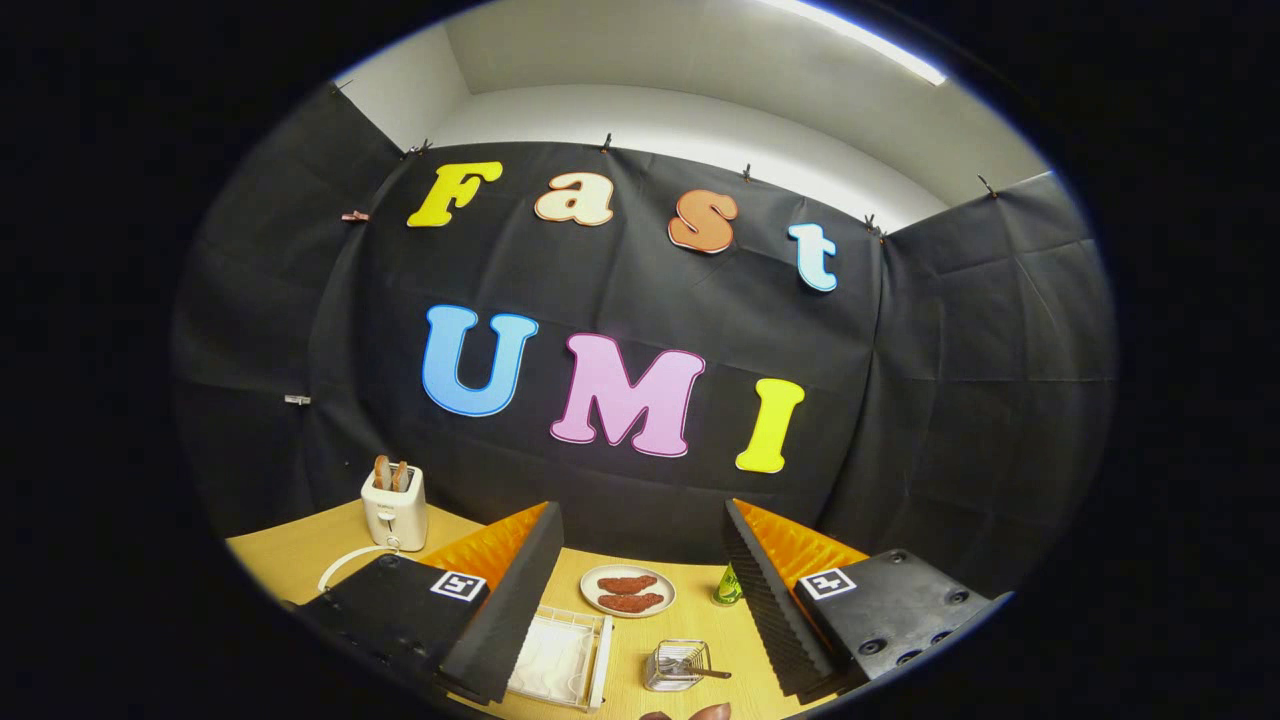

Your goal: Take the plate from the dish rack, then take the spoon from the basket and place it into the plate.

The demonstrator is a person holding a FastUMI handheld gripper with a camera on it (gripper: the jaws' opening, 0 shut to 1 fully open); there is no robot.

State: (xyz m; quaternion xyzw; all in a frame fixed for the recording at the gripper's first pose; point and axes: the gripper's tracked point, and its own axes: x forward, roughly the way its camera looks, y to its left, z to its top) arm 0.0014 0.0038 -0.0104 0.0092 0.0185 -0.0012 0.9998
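Fingers (640, 610) spread wide, raised above the table (290, 560), dish rack (560, 660), basket (678, 665) with spoon (700, 671) ahead.

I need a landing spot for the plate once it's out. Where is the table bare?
Bare wood lies between the dish rack and wire basket, and ahead of the toaster. Crowded beyond the open gripper: food plate and green bottle.

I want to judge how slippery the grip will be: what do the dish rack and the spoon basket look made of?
The white dish rack looks like coated wire: thin, matte white bars. The small silvery basket looks like bare metal mesh or wire, shiny, with glints; the spoon in it looks dark, material unclear. The gripper is open, holding nothing.
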